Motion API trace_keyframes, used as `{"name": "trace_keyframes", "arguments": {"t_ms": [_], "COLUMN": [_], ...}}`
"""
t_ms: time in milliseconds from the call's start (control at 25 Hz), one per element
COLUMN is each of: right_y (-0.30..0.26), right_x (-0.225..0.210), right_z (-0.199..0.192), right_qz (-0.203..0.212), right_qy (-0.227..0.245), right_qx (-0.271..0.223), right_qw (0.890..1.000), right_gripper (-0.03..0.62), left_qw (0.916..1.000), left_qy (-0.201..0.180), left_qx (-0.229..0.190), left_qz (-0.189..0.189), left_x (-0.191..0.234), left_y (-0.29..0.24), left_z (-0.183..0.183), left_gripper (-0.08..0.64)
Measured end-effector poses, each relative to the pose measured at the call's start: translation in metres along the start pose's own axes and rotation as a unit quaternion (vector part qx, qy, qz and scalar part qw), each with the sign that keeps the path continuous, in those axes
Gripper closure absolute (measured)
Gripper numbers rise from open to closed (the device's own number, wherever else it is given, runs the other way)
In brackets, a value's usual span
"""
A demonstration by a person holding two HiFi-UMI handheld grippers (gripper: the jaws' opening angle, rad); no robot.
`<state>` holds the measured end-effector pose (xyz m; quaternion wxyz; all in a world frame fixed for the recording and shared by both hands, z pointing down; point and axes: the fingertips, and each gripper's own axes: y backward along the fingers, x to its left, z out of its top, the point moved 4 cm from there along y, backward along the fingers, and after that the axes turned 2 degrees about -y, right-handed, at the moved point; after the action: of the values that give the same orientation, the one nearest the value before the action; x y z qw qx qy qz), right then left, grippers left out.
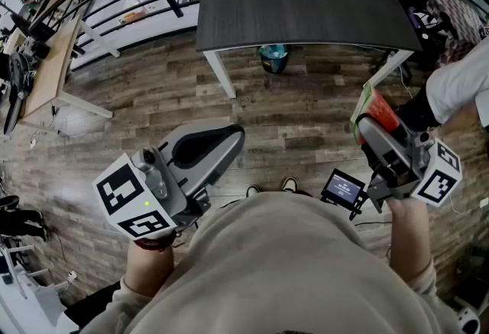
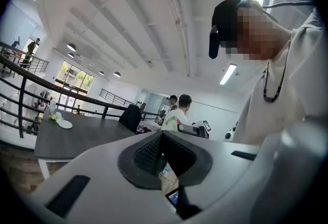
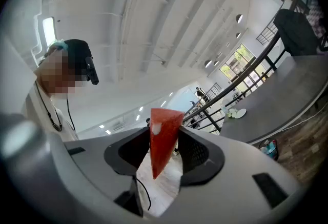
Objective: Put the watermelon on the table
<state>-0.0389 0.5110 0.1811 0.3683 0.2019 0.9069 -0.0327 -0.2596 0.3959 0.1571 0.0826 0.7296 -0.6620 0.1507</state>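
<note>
Closest in, beige shirt (image 1: 290, 264), with both grippers held out level, short of the dark table (image 1: 306, 11). Clamped between the jaws of the right gripper (image 3: 164, 142): watermelon (image 3: 163, 133) wedge, red flesh showing, well apart from the table and over the wood floor (image 1: 306, 111). Left gripper (image 2: 161, 141) pinched closed, seemingly on nothing. Pickup done. Carry to the table, set-down and release all left.

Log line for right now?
right gripper: shut on watermelon | left gripper: shut, empty | table: watermelon not yet on it
</note>
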Motion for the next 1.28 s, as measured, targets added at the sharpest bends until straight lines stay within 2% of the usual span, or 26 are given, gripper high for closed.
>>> {"name": "trace_keyframes", "arguments": {"t_ms": [760, 960, 1280], "right_y": [0.02, 0.056, 0.087], "right_x": [-0.024, -0.048, -0.082], "right_z": [-0.005, 0.024, 0.012], "right_qz": [-0.005, 0.006, -0.004], "right_qy": [0.0, -0.023, -0.048], "right_qx": [-0.006, -0.018, -0.031], "right_qw": [1.0, 1.0, 0.998], "right_gripper": [0.407, 0.407, 0.407], "left_qw": [0.9995, 0.9993, 0.9993], "left_qy": [-0.01, -0.011, -0.004], "left_qx": [0.011, 0.03, 0.037], "left_qz": [-0.027, -0.02, 0.002], "left_x": [0.003, -0.016, -0.007], "left_y": [-0.041, -0.089, -0.11], "left_z": [-0.013, -0.003, -0.015], "left_gripper": [0.557, 0.557, 0.557]}}
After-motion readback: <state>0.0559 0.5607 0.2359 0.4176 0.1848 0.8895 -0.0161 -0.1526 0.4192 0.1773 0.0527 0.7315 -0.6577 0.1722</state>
